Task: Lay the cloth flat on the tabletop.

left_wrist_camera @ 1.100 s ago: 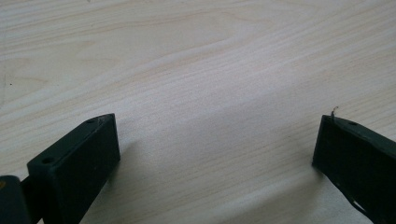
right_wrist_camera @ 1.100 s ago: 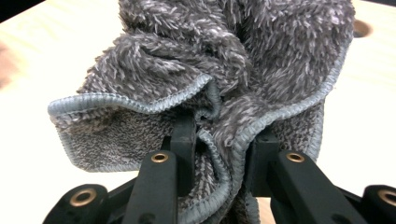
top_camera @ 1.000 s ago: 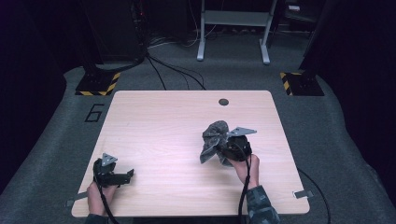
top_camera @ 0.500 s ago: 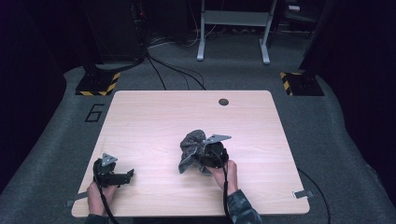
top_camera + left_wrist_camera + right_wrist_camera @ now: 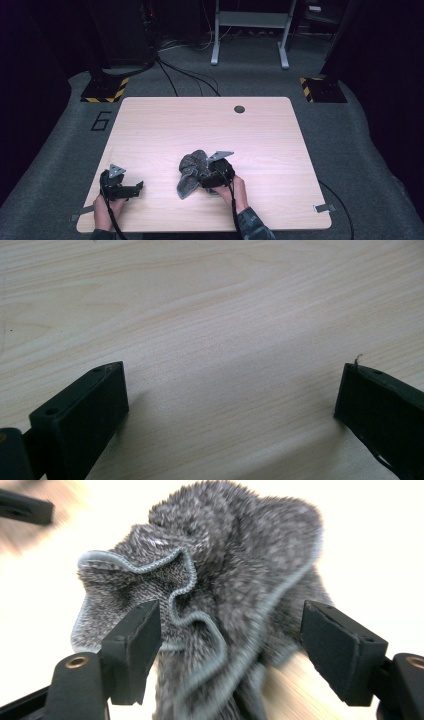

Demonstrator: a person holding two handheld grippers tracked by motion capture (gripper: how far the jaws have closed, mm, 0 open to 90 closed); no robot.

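Near edge of the table [image 5: 150, 120]: my left gripper [image 5: 134, 188], by the near left corner, jaws spread wide over bare pale wood grain. My right gripper [image 5: 206, 175], near the middle of the near edge, has just been opening; its jaws stand apart, the crumpled grey cloth [image 5: 192, 170] lies loose between them on the wood. Far edge: a round cable hole [image 5: 239, 109]. Beyond: grey carpet, cables, striped floor plates [image 5: 103, 90], a metal stand [image 5: 250, 30], dark surroundings.
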